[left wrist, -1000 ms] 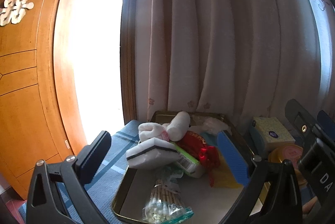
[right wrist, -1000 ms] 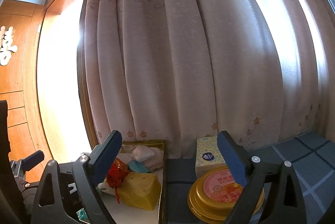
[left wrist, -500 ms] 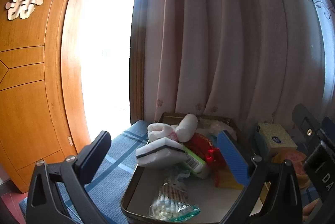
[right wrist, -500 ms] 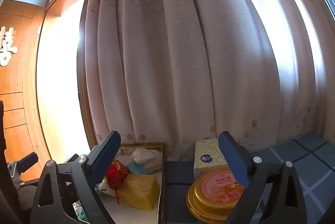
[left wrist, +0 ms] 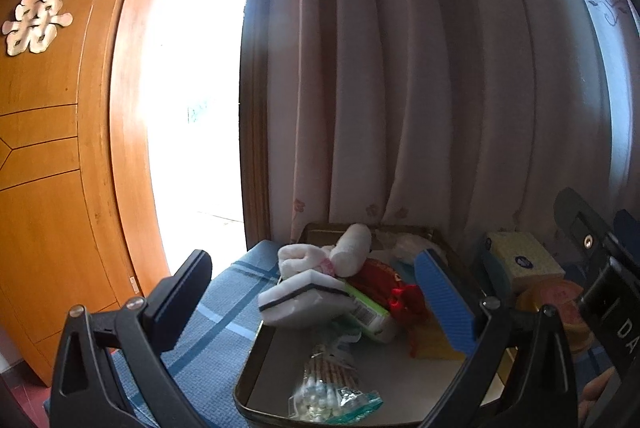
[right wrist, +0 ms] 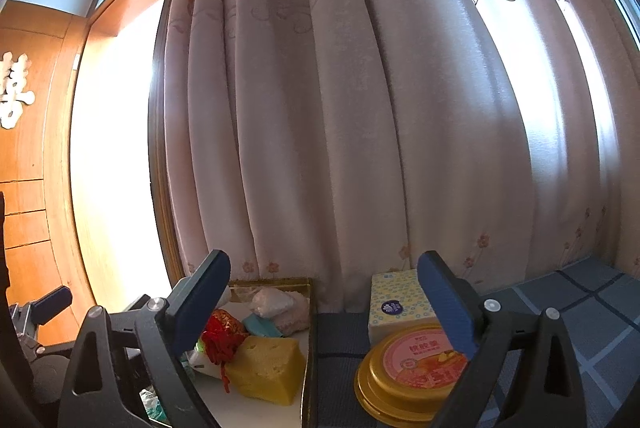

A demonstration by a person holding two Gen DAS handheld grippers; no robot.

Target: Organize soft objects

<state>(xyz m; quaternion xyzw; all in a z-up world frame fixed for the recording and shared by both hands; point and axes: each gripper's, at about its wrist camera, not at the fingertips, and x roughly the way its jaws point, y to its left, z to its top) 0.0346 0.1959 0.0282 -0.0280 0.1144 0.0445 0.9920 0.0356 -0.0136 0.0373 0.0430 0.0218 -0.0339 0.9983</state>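
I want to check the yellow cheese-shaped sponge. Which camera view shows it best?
The right wrist view: the yellow cheese-shaped sponge lies whole in the tray. In the left wrist view, the left tool's blue finger hides most of it.

- Your left wrist camera looks forward and slightly down between its two fingers, close over the tray [left wrist: 256,360], facing the curtain [left wrist: 440,88] and door [left wrist: 40,168].
- Your right wrist camera sits further right, low and near, facing the same curtain [right wrist: 360,108].
- Both views share the tray [right wrist: 309,328], the tin [right wrist: 400,376] and the tissue box [right wrist: 394,304].
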